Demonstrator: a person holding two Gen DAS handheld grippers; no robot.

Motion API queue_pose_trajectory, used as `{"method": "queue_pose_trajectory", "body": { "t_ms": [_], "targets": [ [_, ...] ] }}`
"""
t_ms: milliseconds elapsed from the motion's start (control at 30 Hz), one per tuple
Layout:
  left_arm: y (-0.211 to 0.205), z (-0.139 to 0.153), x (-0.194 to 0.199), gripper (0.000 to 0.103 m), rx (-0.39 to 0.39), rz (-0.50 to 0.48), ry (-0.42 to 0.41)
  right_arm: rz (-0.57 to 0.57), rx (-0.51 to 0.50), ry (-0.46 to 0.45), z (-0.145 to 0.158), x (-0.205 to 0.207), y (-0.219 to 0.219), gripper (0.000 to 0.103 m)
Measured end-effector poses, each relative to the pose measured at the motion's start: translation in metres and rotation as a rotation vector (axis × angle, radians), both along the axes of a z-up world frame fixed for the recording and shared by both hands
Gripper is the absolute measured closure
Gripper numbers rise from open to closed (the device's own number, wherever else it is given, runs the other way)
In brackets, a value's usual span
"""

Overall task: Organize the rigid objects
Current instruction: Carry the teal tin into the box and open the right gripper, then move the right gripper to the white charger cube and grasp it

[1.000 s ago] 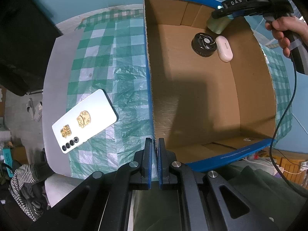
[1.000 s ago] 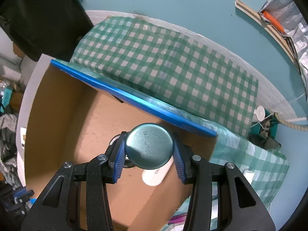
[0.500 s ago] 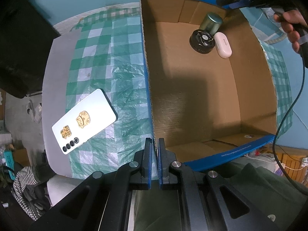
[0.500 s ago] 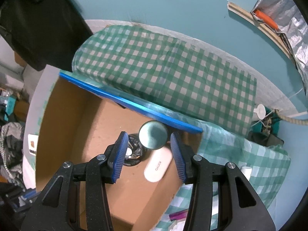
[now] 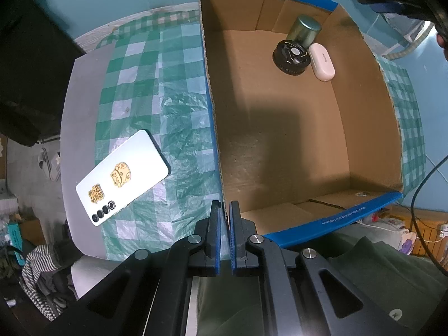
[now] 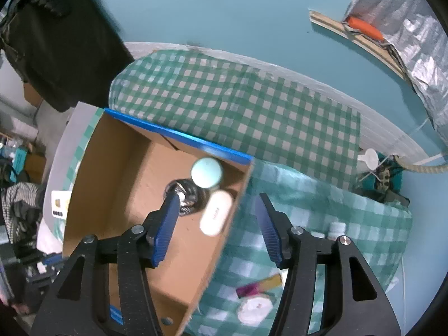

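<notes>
Checked tablecloth (image 5: 145, 89) under cardboard box (image 5: 280, 145); left tool (image 5: 225, 240) clamps its wall, right tool (image 6: 217, 231) apart.

A matt corrugated cardboard box (image 5: 280, 140) is seen; the tin (image 5: 303, 32) looks metallic, the checked cloth (image 5: 156, 98) glossy, crinkled.

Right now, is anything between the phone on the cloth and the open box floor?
Only the box's blue-edged wall stands between the phone and the floor, so it must be lifted over. The can, black disc and white case sit in the far corner.
</notes>
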State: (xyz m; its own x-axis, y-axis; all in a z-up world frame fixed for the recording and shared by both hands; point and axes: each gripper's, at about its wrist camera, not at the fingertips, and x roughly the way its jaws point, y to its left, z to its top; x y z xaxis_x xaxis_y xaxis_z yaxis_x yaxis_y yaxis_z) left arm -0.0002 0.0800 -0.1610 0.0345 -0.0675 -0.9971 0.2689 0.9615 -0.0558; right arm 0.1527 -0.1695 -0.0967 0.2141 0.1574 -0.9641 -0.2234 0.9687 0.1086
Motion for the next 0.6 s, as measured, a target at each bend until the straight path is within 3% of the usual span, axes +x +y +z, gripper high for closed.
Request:
{"method": "queue_pose_trajectory", "body": {
  "t_ms": [600],
  "targets": [
    [0.000, 0.001, -0.001, 0.098, 0.003, 0.002, 0.004, -0.125, -0.015, 0.049, -0.001, -0.048, -0.072, 0.042]
  ]
}}
